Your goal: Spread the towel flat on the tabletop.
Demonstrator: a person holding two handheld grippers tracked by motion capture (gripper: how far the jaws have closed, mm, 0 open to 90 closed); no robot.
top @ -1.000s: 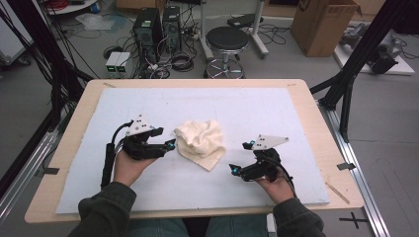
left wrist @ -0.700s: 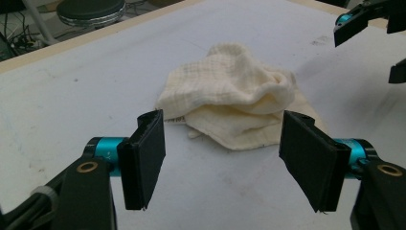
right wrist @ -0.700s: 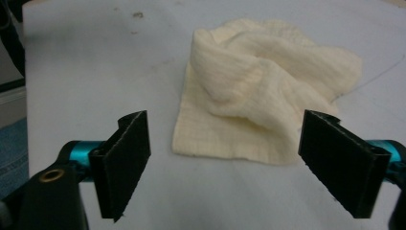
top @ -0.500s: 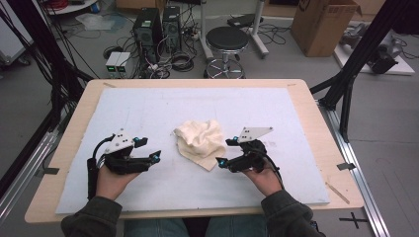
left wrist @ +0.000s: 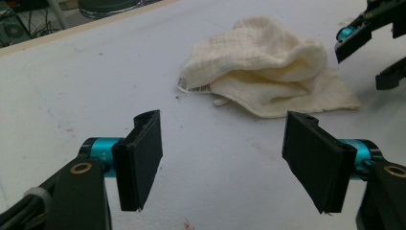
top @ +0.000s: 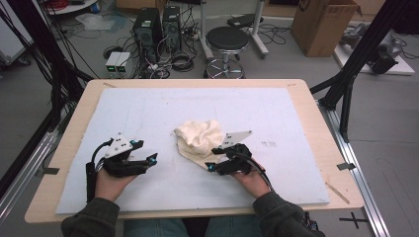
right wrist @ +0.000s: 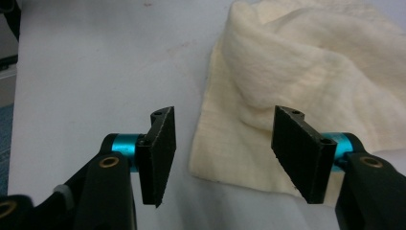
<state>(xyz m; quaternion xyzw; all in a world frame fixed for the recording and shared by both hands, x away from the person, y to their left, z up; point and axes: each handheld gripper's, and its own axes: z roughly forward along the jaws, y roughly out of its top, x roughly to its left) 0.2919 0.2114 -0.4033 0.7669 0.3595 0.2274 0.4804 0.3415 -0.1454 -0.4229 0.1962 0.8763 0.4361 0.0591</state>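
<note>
Cloth: a cream cloth (top: pixel 199 138) lies crumpled in a heap near the middle of the bench (top: pixel 316 118), on the pale blue-white mat (top: pixel 148 113); one flat corner sticks out toward the person, and a small printed label (left wrist: pixel 189 86) shows at its edge in the left gripper view.

Right hand-held gripper: the right hand-held gripper (top: pixel 213 159) sits at that near corner with its jaws spread to either side of the hem; they have just been closing, with the cloth's edge (right wrist: pixel 225 167) between them, and the pads do not yet press on it.

Why there: my reading is that the flat corner is the easiest part to pinch, since the rest is bunched and folded over itself.

Left hand-held gripper: the left hand-held gripper (top: pixel 150 159) hangs low over bare mat, well apart from the cloth, jaws wide and holding nothing; they have just been opening further. It points toward the heap, probably waiting for a second corner.

Around: a black stool (top: pixel 227 38), computer towers (top: pixel 158 22) with tangled cables and a cardboard box (top: pixel 323 22) stand on the floor beyond the bench.

In the way: nothing lies between either gripper and the cloth; the folds hide the other corners, the likely hindrance.
</note>
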